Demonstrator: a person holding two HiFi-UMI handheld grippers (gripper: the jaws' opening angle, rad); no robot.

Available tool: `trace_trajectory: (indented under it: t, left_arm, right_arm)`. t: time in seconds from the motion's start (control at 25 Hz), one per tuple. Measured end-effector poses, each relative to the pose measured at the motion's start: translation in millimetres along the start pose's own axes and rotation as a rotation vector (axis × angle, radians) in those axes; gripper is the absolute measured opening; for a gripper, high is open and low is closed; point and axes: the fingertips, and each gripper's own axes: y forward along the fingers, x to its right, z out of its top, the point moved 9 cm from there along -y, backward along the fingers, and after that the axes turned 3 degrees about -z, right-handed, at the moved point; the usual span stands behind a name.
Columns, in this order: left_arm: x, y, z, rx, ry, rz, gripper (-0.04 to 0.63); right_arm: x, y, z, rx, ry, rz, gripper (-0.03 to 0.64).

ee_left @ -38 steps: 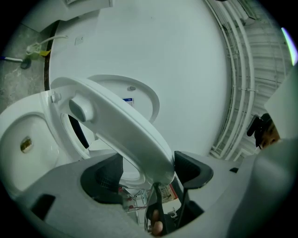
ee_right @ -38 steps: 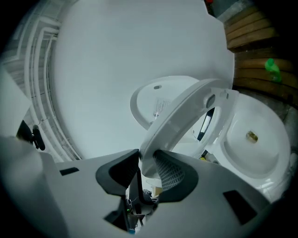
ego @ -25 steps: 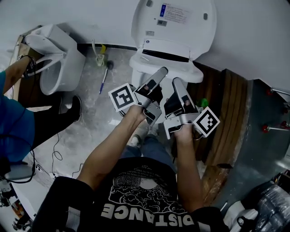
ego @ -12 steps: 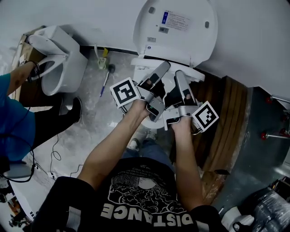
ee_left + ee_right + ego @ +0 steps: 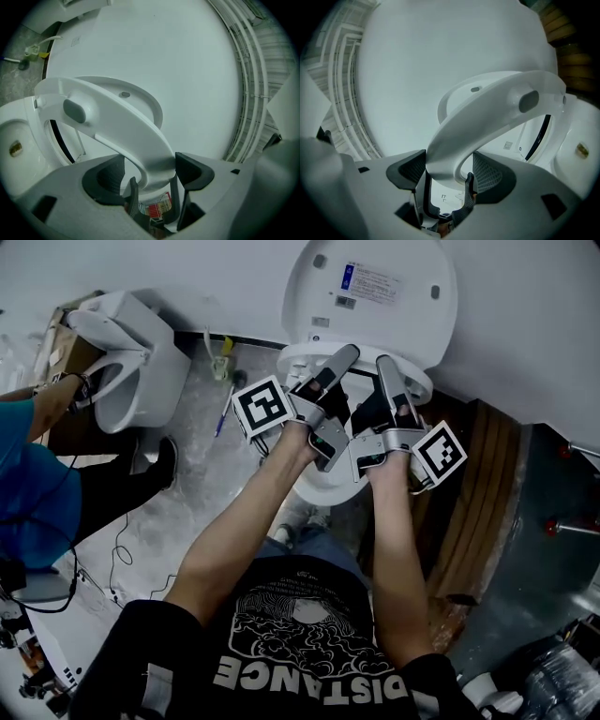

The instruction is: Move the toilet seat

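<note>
Both claws have come forward over the toilet bowl [image 5: 323, 486] since a second ago. The lid [image 5: 394, 296] leans upright against the wall as before, while the toilet seat [image 5: 117, 117], flat on the bowl then, now stands part-raised between bowl and lid.

The left claw [image 5: 149, 172] is clamped on the seat's front rim. The right claw [image 5: 449, 171] stands with its jaws at their widest, with the rim lying between them but seemingly not pinched.

The risk, as I judge it, is that the seat hangs mostly on one grip at a smooth, curved edge. A slip or twist there would let it drop and slam onto the bowl, and an uneven lift could strain the hinge.

Against the earlier frame, the right claw has spread from about half-closed
</note>
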Motion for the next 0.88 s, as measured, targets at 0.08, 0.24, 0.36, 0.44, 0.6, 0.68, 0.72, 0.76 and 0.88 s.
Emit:
trace_trajectory:
  t: [0.08, 0.24, 0.36, 0.44, 0.6, 0.68, 0.72, 0.76, 0.88]
  left_arm:
    - [7.5, 0.5, 0.9, 0.003, -0.003, 0.001, 0.347]
    - [19.0, 2.8, 4.6, 0.013, -0.011, 0.002, 0.346]
    - [24.9, 5.0, 5.8, 0.008, -0.016, -0.006, 0.346]
    - [26.5, 4.9, 5.3, 0.004, -0.023, -0.011, 0.346]
    - [23.7, 7.4, 6.9, 0.004, -0.035, -0.017, 0.347]
    - [21.7, 8.0, 7.2, -0.002, -0.037, -0.025, 0.346]
    - [20.9, 7.7, 6.6, -0.009, -0.033, -0.034, 0.347]
    - [19.8, 7.4, 5.7, -0.017, -0.031, -0.043, 0.347]
    - [16.3, 17.7, 10.4, -0.032, -0.053, -0.064, 0.345]
  right_arm:
    - [-7.3, 0.4, 0.3, 0.003, 0.01, 0.007, 0.288]
    - [-18.7, 3.7, 1.9, 0.007, 0.025, 0.013, 0.287]
    - [-25.3, 3.7, 2.8, 0.017, 0.028, 0.008, 0.287]
    - [-26.9, 2.6, 3.0, 0.019, 0.03, 0.002, 0.287]
    - [-28.9, 4.6, 4.6, 0.022, 0.047, -0.002, 0.287]
    - [-27.9, 4.7, 4.0, 0.029, 0.05, -0.001, 0.287]
    - [-26.7, 3.4, 2.9, 0.033, 0.051, 0.0, 0.287]
    - [-25.0, 1.7, 2.1, 0.037, 0.051, -0.001, 0.287]
    - [-22.3, 10.1, 8.5, 0.041, 0.055, -0.006, 0.287]
